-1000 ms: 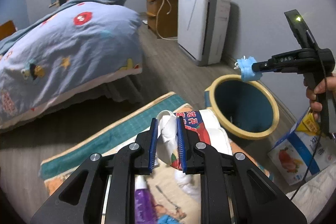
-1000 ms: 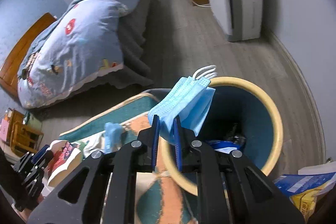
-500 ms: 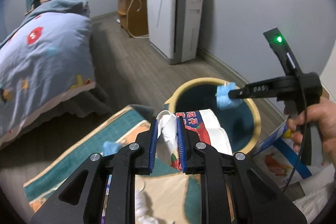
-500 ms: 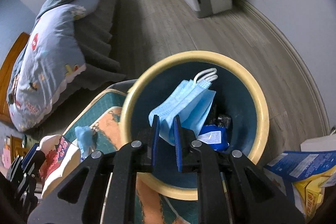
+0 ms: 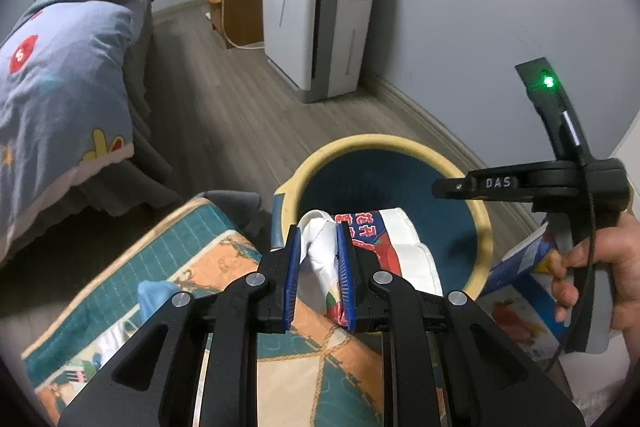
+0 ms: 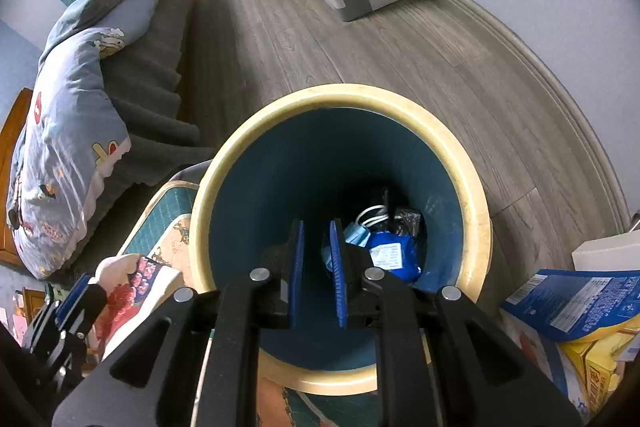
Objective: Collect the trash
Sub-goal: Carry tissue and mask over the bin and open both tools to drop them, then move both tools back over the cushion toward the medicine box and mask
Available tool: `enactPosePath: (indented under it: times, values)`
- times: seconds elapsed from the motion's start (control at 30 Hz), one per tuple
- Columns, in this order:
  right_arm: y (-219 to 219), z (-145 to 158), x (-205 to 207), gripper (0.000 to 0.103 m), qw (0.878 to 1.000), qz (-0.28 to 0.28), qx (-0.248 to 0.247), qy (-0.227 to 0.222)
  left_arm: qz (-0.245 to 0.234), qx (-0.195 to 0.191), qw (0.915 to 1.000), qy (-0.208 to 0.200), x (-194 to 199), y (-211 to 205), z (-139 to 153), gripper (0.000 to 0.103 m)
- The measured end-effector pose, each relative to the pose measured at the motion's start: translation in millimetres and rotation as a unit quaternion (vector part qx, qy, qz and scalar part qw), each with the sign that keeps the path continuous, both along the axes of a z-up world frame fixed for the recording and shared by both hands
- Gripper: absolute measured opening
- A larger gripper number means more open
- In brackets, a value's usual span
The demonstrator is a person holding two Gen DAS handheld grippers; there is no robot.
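Left wrist view: your left gripper (image 5: 318, 273) is clenched on a crumpled snack wrapper (image 5: 374, 241), held at the near rim of the bin (image 5: 384, 143). It looks light, soft and crinkly; pinch a bunched fold, as now.

Right wrist view: your right gripper (image 6: 318, 267) hangs over the bin, nearly closed on nothing. The mask (image 6: 356, 233) lies inside.

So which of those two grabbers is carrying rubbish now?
The left gripper: a red-and-white wrapper is pinched in its jaws. The right gripper holds nothing; a blue mask lies in the bin.
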State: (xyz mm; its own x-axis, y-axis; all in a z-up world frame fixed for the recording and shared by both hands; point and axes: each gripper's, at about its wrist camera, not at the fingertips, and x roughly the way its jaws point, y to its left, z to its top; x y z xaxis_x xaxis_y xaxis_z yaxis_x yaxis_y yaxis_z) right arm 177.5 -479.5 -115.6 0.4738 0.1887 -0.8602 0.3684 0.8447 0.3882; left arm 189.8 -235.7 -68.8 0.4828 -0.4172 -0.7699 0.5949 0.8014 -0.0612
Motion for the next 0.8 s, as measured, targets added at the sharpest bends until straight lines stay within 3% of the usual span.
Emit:
enactPosePath:
  times: [0.17, 0.23, 0.27, 0.3, 0.43, 0.47, 0.57, 0.6, 0.67, 0.7, 0.8]
  values:
    - [-1, -1, 2, 0.013, 1.000, -0.002, 0.005, -0.001, -0.002, 0.009, 1.0000, 0.003, 9, -10, -7, 0.020]
    - [-1, -1, 2, 0.013, 1.000, -0.003, 0.001, 0.000, 0.002, 0.006, 0.9999, 0.010, 11, -13, -8, 0.035]
    - [-1, -1, 2, 0.013, 1.000, -0.005, 0.000, 0.000, 0.006, 0.008, 0.9999, 0.006, 11, -13, -8, 0.052]
    - [-2, -1, 2, 0.014, 1.000, -0.006, -0.001, 0.000, 0.008, 0.006, 0.9999, 0.000, 10, -13, -7, 0.062]
    - [-4, -2, 1, 0.017, 1.000, -0.016, 0.000, 0.002, 0.004, 0.013, 0.9999, -0.004, 7, -12, -9, 0.069]
    - [-4, -2, 1, 0.023, 1.000, -0.016, 0.000, 0.003, 0.006, 0.016, 0.9998, -0.007, 7, -10, -10, 0.074]
    - [-2, 0, 1, 0.061, 1.000, -0.019, -0.001, -0.001, 0.018, 0.020, 0.9995, -0.018, 6, -2, -9, 0.086]
    - [-1, 2, 1, 0.067, 1.000, -0.019, -0.003, -0.007, 0.023, 0.019, 0.9994, -0.018, 6, 1, -9, 0.090]
    - [3, 8, 2, 0.090, 1.000, -0.018, -0.017, -0.016, 0.037, 0.019, 0.9989, -0.021, 8, 9, -9, 0.093]
    - [4, 10, 2, 0.097, 0.999, -0.017, -0.025, -0.018, 0.045, 0.022, 0.9985, -0.021, 9, 13, -9, 0.094]
    - [10, 13, 5, 0.097, 0.999, -0.007, -0.043, -0.019, 0.059, 0.023, 0.9978, -0.018, 10, 23, -10, 0.094]
